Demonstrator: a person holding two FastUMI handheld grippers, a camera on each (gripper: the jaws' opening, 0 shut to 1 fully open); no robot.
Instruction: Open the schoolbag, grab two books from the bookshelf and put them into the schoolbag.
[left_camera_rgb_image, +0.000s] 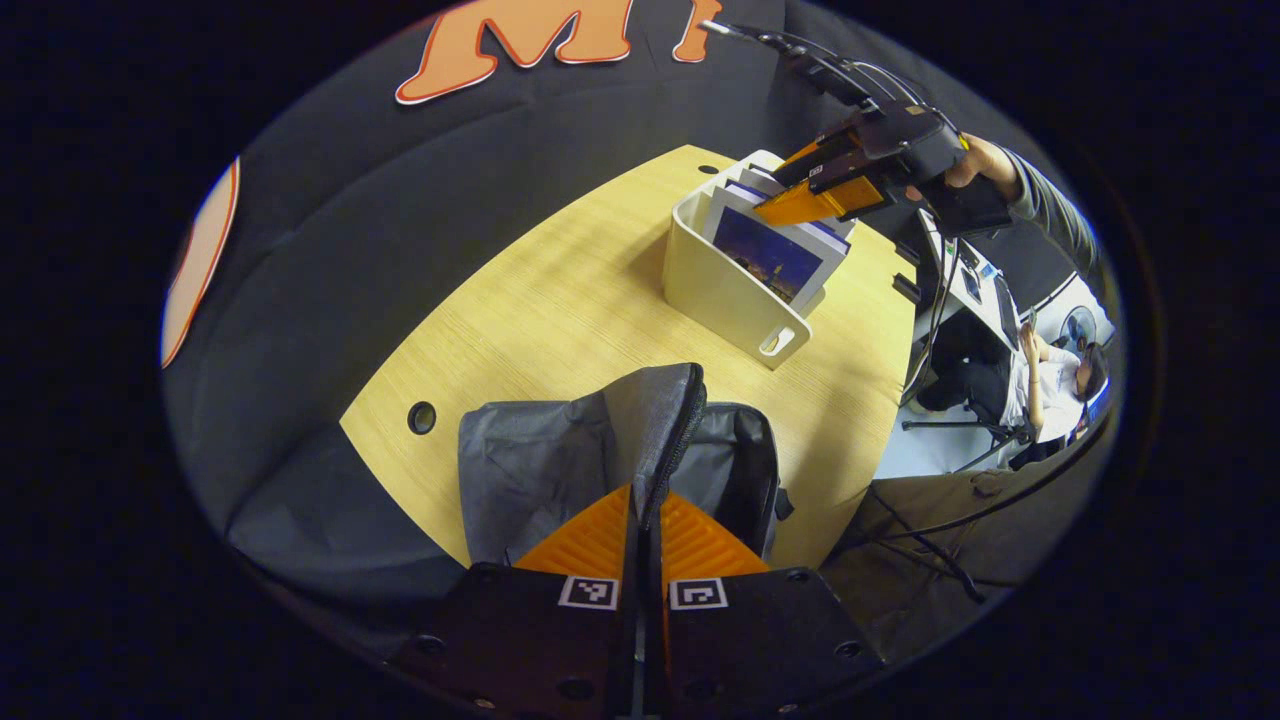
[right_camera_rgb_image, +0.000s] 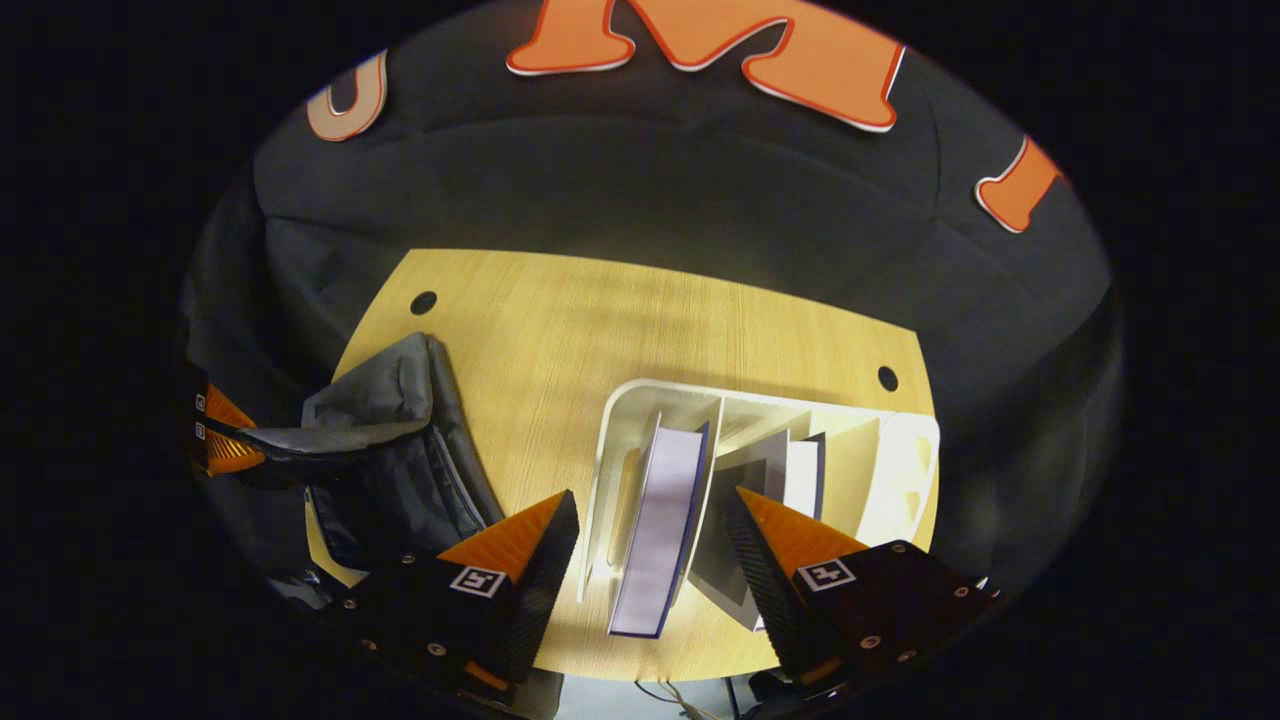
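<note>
Wooden tabletop (right_camera_rgb_image: 640, 320) carried the white bookshelf (right_camera_rgb_image: 910, 470) and grey schoolbag (left_camera_rgb_image: 540, 470). Left gripper (left_camera_rgb_image: 645, 535) was clenched on the schoolbag's zipper flap. Right gripper (right_camera_rgb_image: 650, 545) hung released, a white-edged book (right_camera_rgb_image: 660, 520) upright between its jaws.

Grey schoolbag (left_camera_rgb_image: 560, 450) with dark zipper, lower centre; cream-white bookshelf (left_camera_rgb_image: 722, 292), upper right; book (left_camera_rgb_image: 775, 255) with dark blue cover; book (right_camera_rgb_image: 660, 530) with white pages and blue edge; light wood-grain table (left_camera_rgb_image: 560, 300).

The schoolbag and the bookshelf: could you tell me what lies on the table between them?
Nothing: in the right gripper view, bare table separates the schoolbag from the bookshelf.
</note>
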